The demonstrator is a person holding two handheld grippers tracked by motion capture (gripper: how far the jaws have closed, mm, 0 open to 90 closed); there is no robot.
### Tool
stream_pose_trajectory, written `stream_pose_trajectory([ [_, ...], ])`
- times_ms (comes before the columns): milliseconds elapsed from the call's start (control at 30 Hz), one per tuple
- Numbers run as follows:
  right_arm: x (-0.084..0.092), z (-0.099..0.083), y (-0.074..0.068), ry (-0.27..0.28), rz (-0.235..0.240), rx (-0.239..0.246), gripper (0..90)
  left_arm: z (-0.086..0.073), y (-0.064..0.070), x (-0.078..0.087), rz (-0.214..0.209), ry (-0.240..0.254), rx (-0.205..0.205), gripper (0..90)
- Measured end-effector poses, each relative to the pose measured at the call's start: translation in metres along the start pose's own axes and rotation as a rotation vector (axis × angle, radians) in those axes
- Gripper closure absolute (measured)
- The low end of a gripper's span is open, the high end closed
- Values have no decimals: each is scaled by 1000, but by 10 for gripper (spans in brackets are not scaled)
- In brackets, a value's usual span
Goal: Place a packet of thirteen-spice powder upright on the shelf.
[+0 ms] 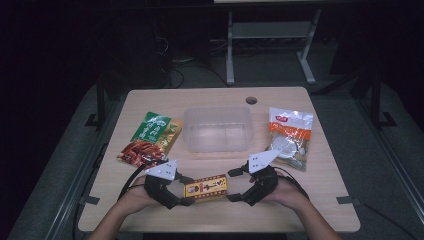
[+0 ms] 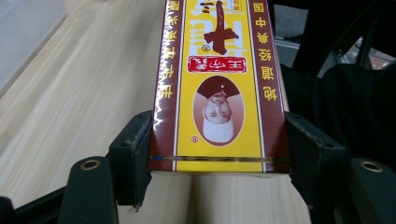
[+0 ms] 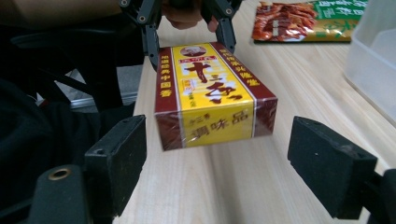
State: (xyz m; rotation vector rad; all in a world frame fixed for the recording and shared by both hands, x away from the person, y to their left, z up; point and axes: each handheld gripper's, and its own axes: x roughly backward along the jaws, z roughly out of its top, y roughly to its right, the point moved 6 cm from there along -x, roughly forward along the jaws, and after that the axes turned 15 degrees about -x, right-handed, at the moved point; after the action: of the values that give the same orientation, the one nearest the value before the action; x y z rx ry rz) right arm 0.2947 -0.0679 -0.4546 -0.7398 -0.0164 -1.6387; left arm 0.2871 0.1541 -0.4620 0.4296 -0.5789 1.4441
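Observation:
A yellow and maroon box [image 1: 206, 188] with printed characters hangs just above the wooden table [image 1: 150, 215] near its front edge. My left gripper [image 1: 186, 190] is shut on the box's left end; in the left gripper view both pads [image 2: 135, 158] press the sides of the box [image 2: 219, 93]. My right gripper [image 1: 234, 185] stands open at the other end. In the right gripper view its black jaws flank the near end of the box [image 3: 212, 107] with gaps on both sides, and the left gripper [image 3: 187, 32] grips the far end.
A clear plastic container [image 1: 217, 129] stands mid-table behind the box. A green and red snack bag [image 1: 150, 139] lies to its left, a white and orange bag [image 1: 291, 136] to its right. A round cable hole [image 1: 251, 100] is at the back.

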Motion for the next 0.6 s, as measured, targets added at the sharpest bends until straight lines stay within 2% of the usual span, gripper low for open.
stream_pose_trajectory([
  [467,-11,0,-11,-15,58,8,240,6,6,-7,-33,13,-23,318],
  [600,-13,0,-12,-24,54,24,278,7,6,-9,-30,13,-28,318],
])
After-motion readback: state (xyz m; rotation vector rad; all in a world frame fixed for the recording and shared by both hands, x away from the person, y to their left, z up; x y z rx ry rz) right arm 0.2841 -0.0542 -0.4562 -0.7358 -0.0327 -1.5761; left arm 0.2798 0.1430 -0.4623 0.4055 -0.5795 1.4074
